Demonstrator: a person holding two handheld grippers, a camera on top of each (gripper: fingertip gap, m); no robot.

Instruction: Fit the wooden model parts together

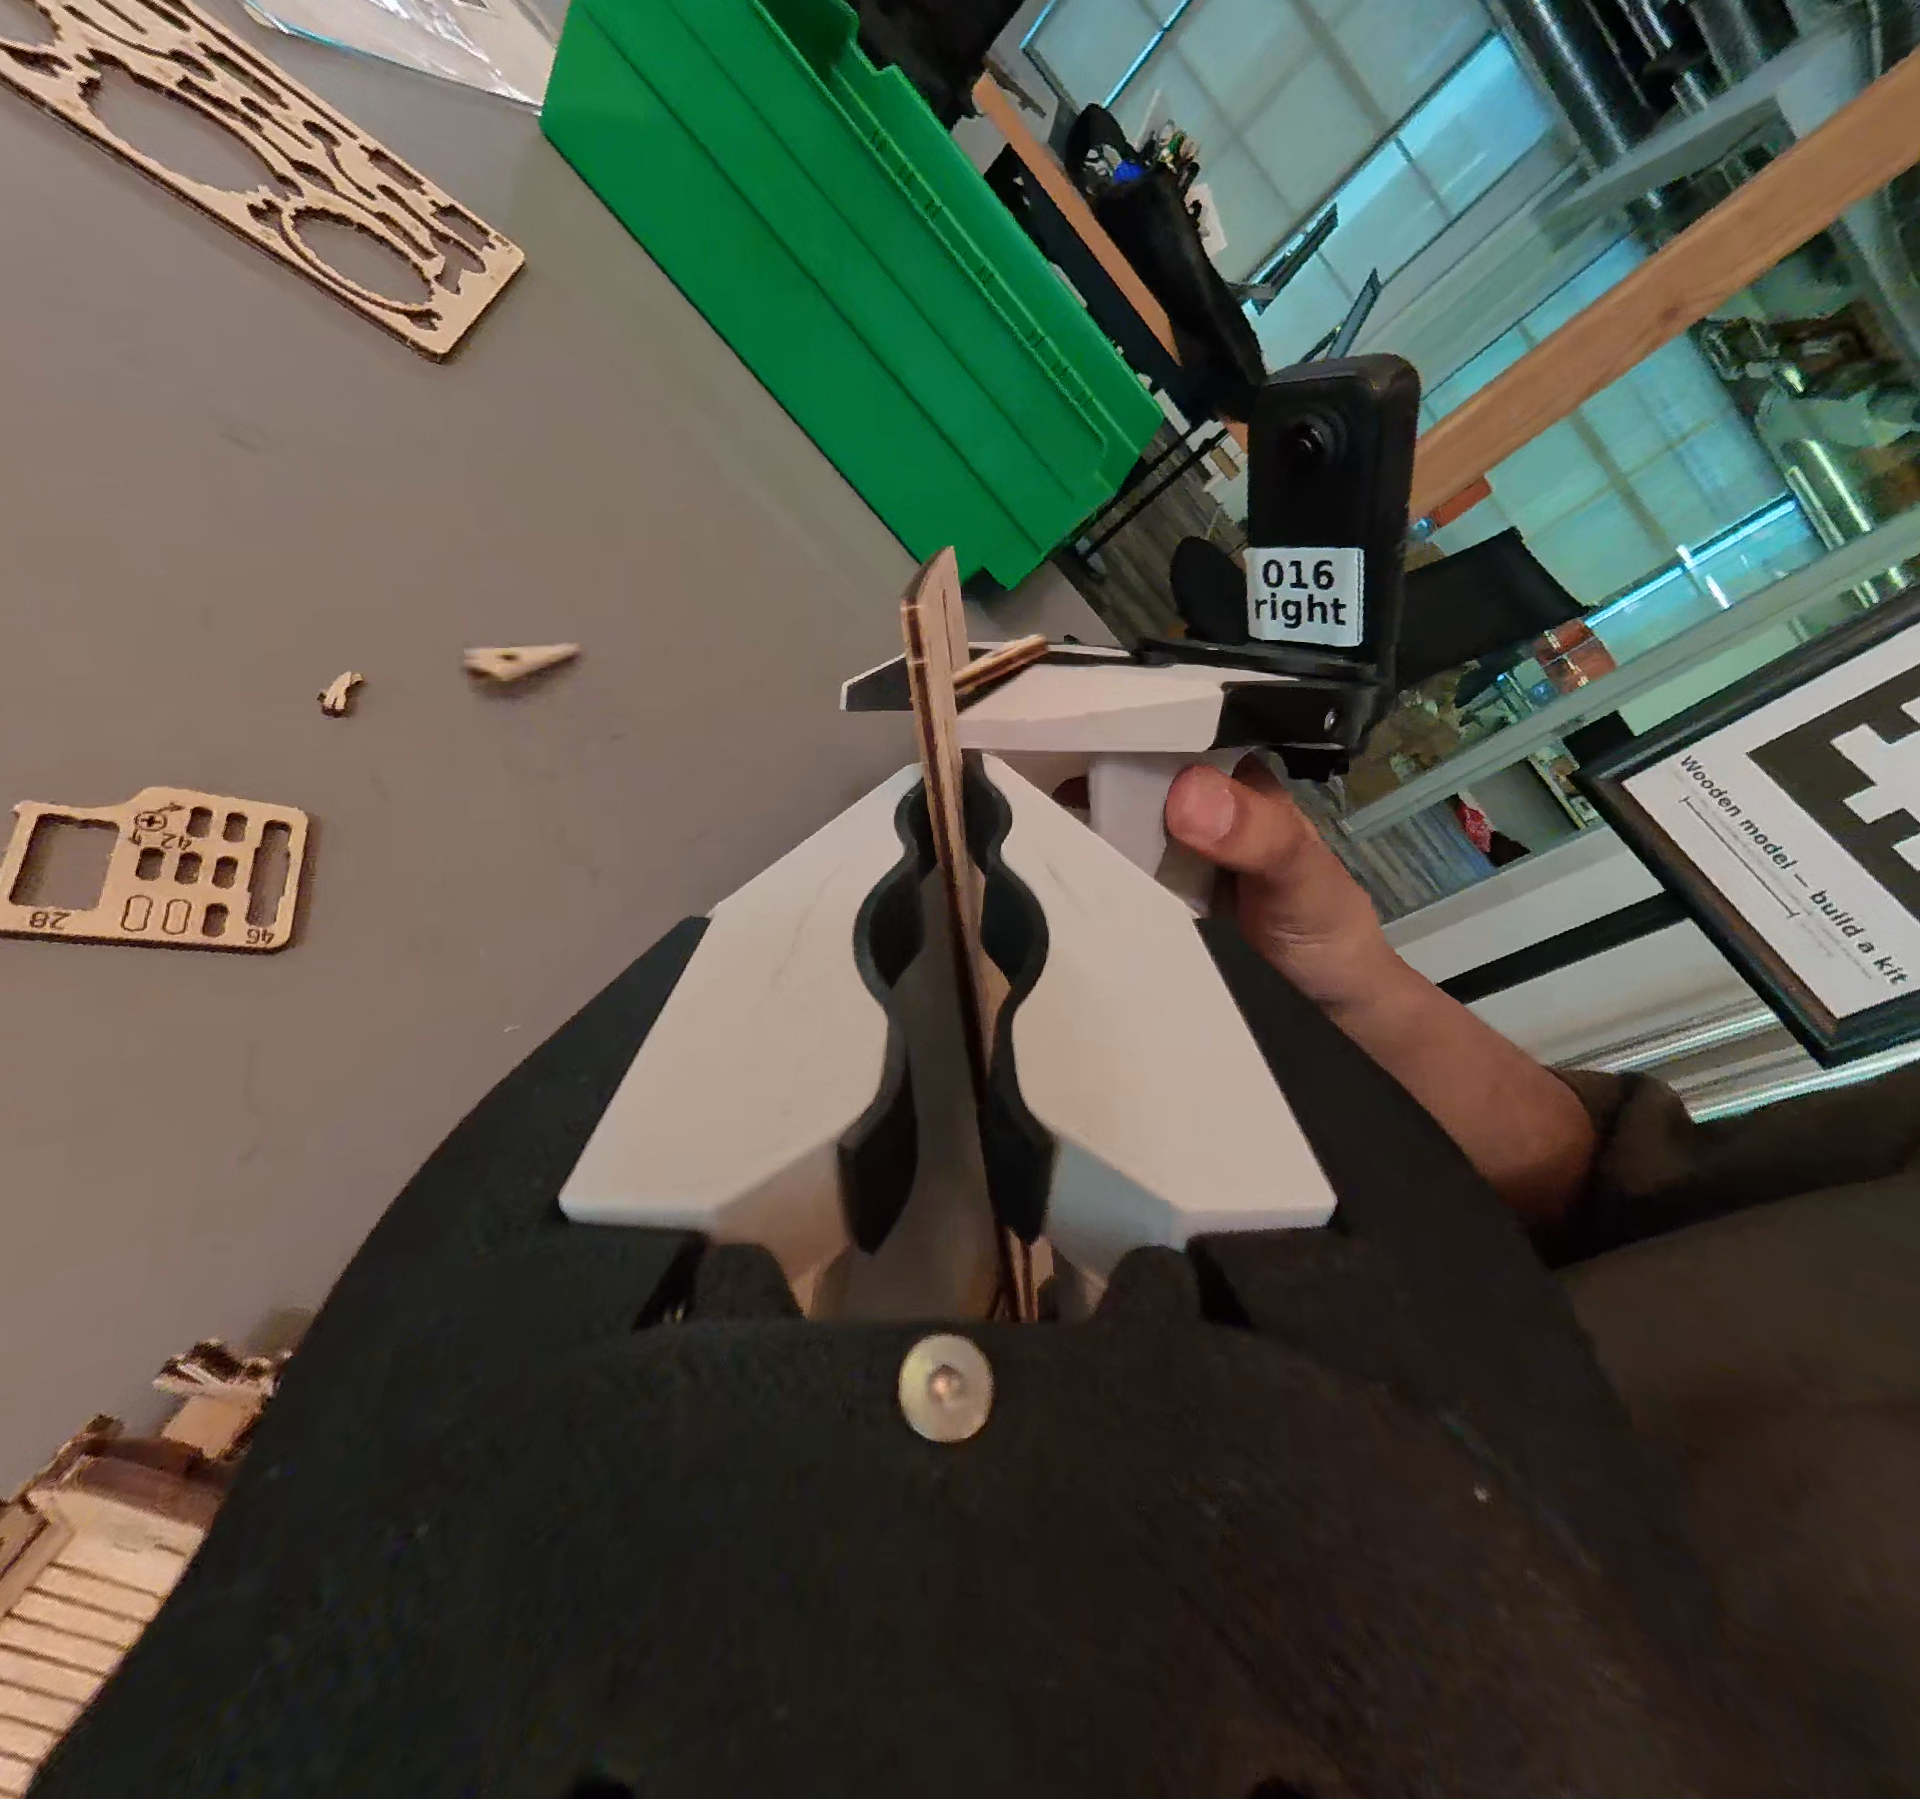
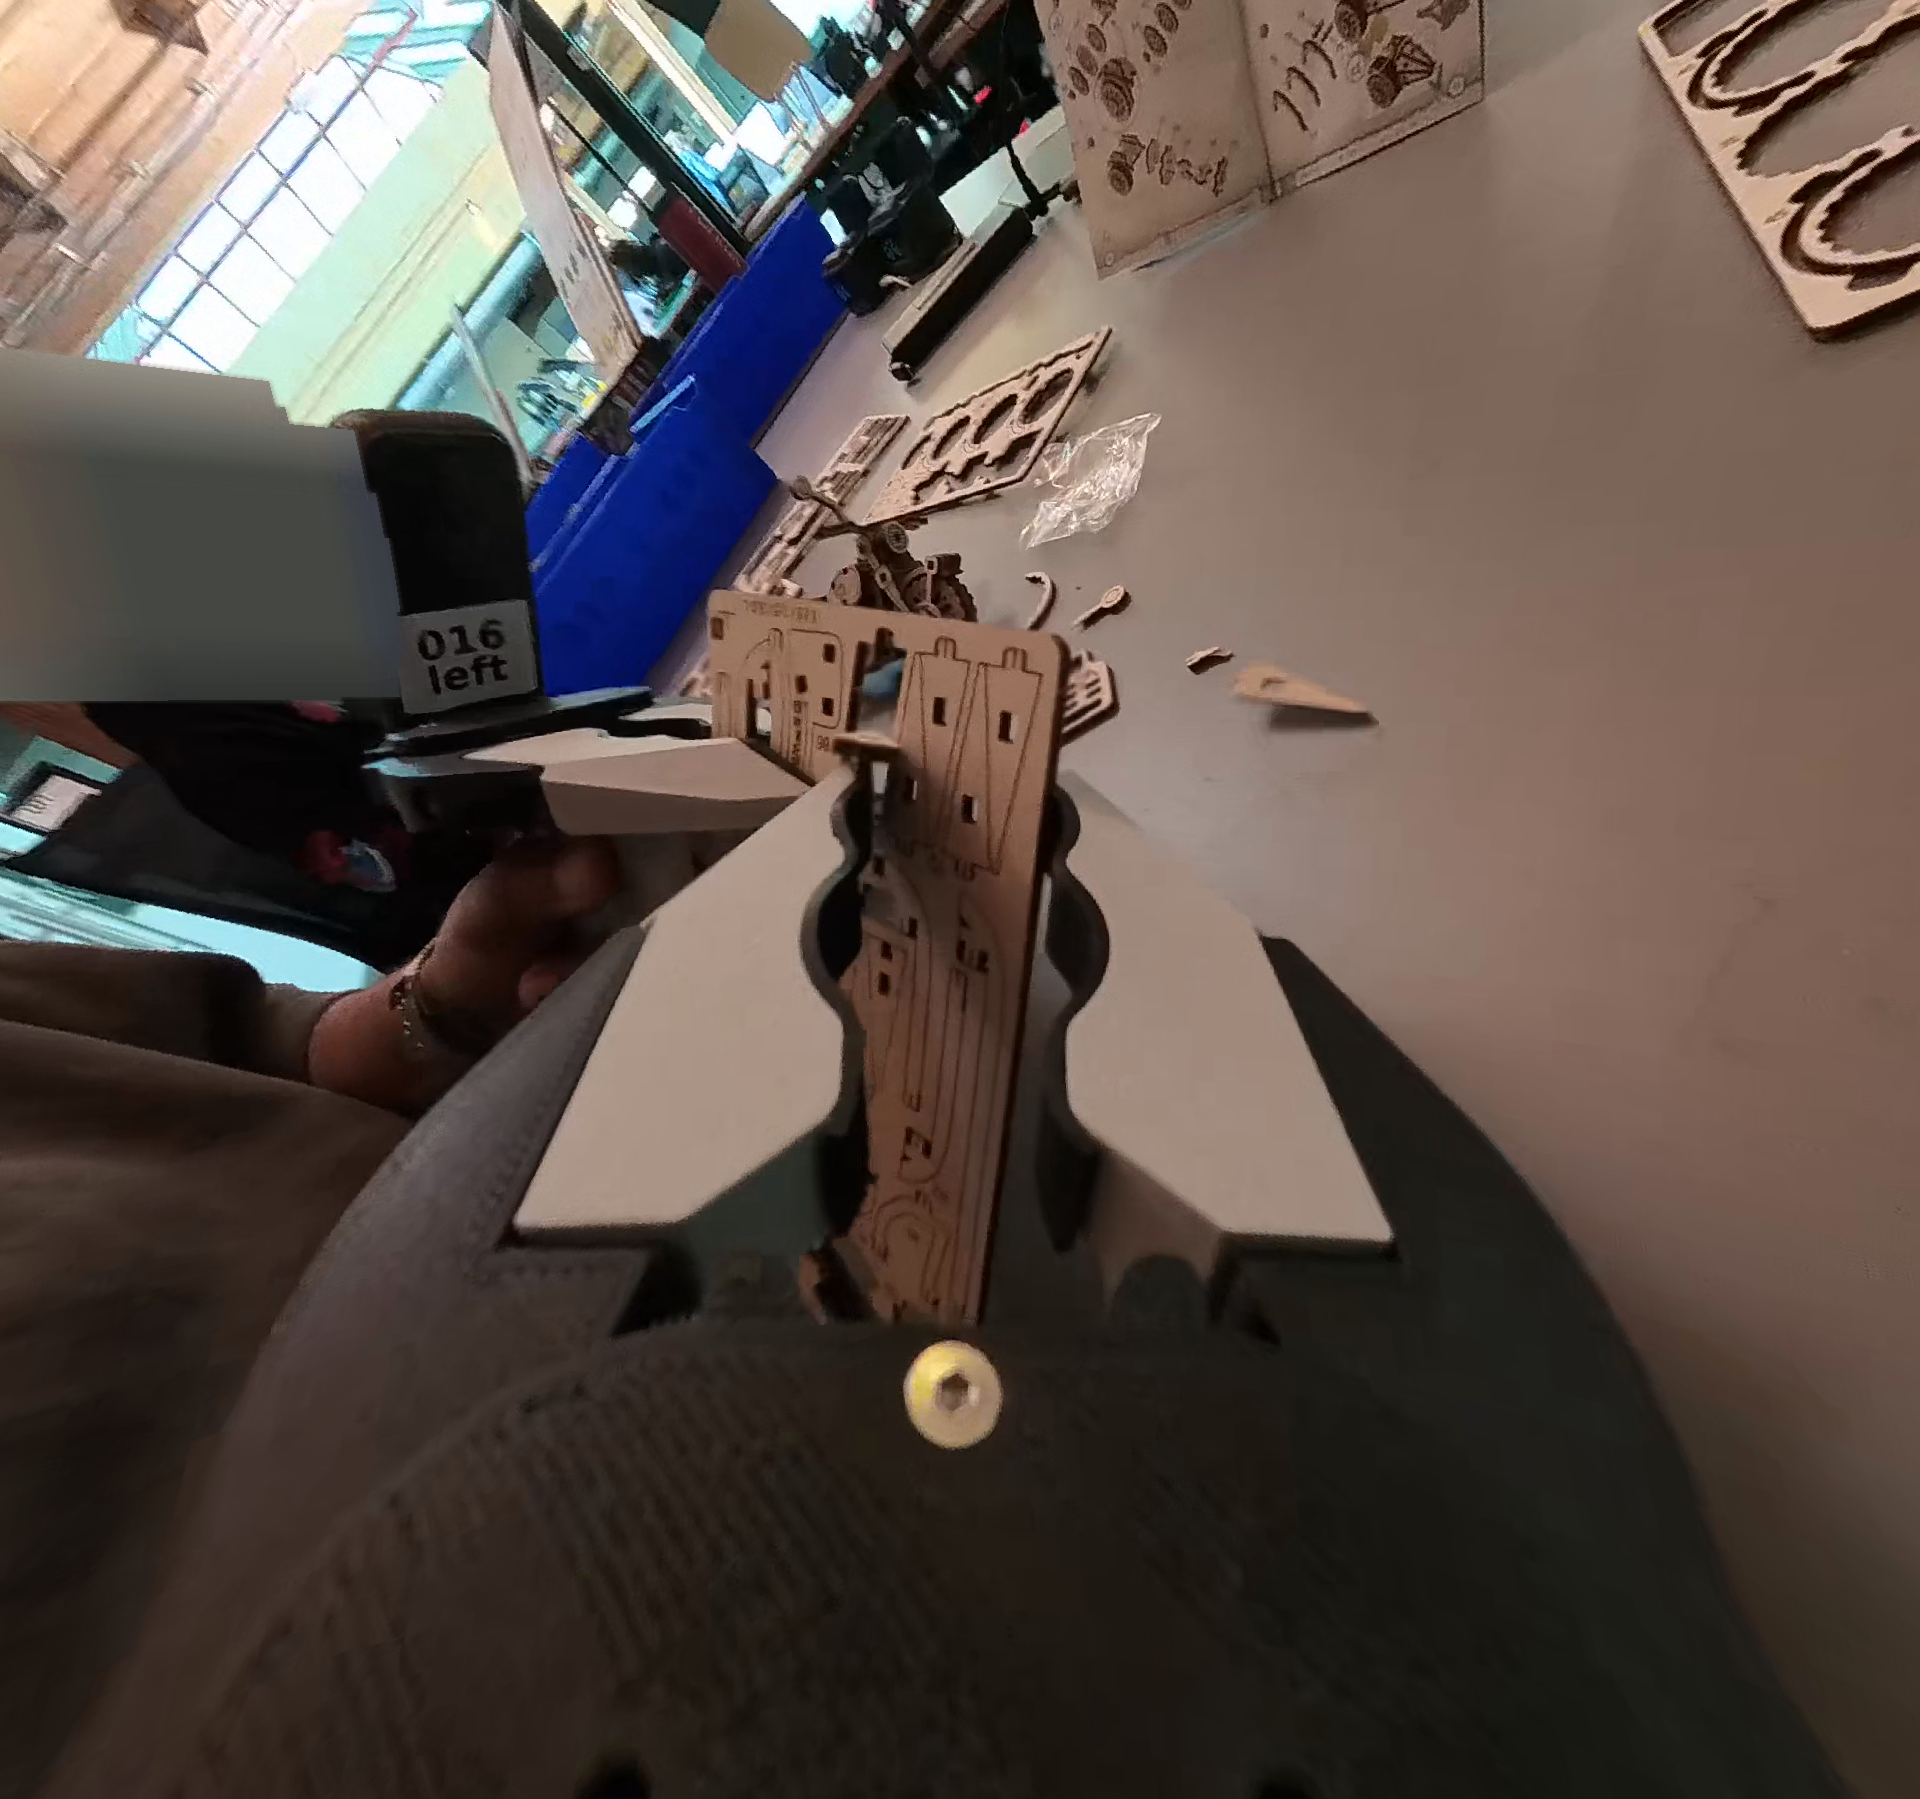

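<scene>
My left gripper (image 1: 940, 783) is shut on a thin laser-cut wooden sheet (image 1: 935, 648), held upright and seen edge-on. In the right wrist view the same sheet (image 2: 966, 741) shows its engraved face, with the left gripper (image 2: 748, 762) clamping its left part. My right gripper (image 2: 956, 793) has its jaws apart with the sheet lying between them. A small wooden piece (image 2: 868, 743) sticks out of the sheet at its left fingertip. In the left wrist view the right gripper (image 1: 883, 691) crosses the sheet from the right, beside that piece (image 1: 1003, 660).
A grey table (image 1: 571, 502) holds a green bin (image 1: 831, 222), punched-out wooden frames (image 1: 260, 139) (image 1: 156, 871) and loose bits (image 1: 514, 660). The right wrist view shows blue bins (image 2: 665, 544), a standing instruction sheet (image 2: 1247, 56), a partly built wooden model (image 2: 894, 575) and a plastic bag (image 2: 1091, 482). Both grippers' tips are close together, under 4 cm apart.
</scene>
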